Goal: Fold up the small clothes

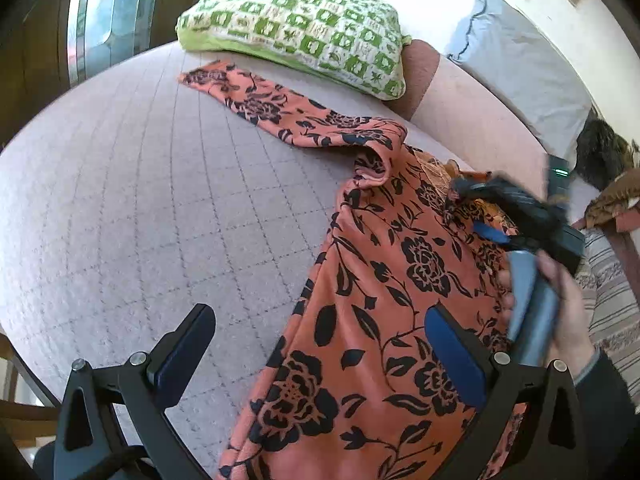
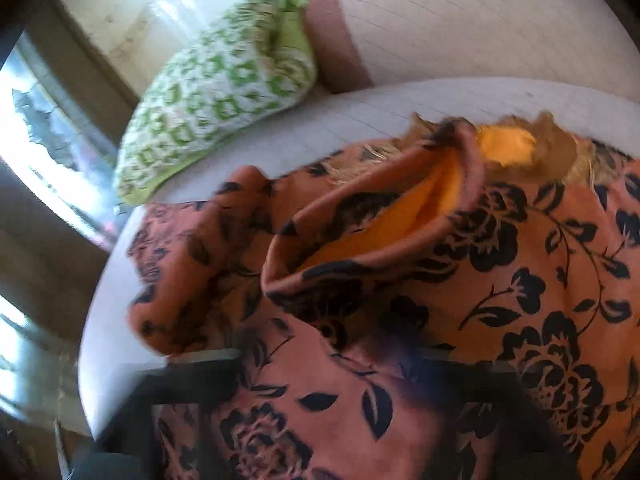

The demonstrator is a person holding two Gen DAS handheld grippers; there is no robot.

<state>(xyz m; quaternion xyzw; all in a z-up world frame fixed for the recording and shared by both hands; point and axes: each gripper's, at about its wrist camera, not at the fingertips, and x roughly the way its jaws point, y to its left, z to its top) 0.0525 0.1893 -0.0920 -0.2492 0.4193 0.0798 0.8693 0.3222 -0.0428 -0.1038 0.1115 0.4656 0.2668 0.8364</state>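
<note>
An orange garment (image 1: 360, 320) with a black flower print lies spread on a quilted grey-pink cover (image 1: 140, 200); one sleeve (image 1: 256, 100) stretches flat away from the body toward a green-and-white pillow (image 1: 296, 36) at the far edge of the cover. Where sleeve meets body, the cloth rises in a small fold. In the right wrist view the neckline (image 2: 380, 232) stands open, showing a brighter orange lining, with the pillow (image 2: 212, 92) beyond the garment.

Left gripper (image 1: 320, 364): jaws wide apart, holding nothing. One finger (image 1: 184, 352) hangs over bare cover beside the garment; the other (image 1: 456, 356) over the printed cloth.

Right gripper (image 1: 492, 216): seen from the left wrist view over the garment's far side, near the neckline, carried by a hand (image 1: 568, 312) on its grey handle. Its image is blurred, and in its own view the fingers are only dark smears over the cloth; the jaws stand wide, with nothing seen clamped between them.
</note>
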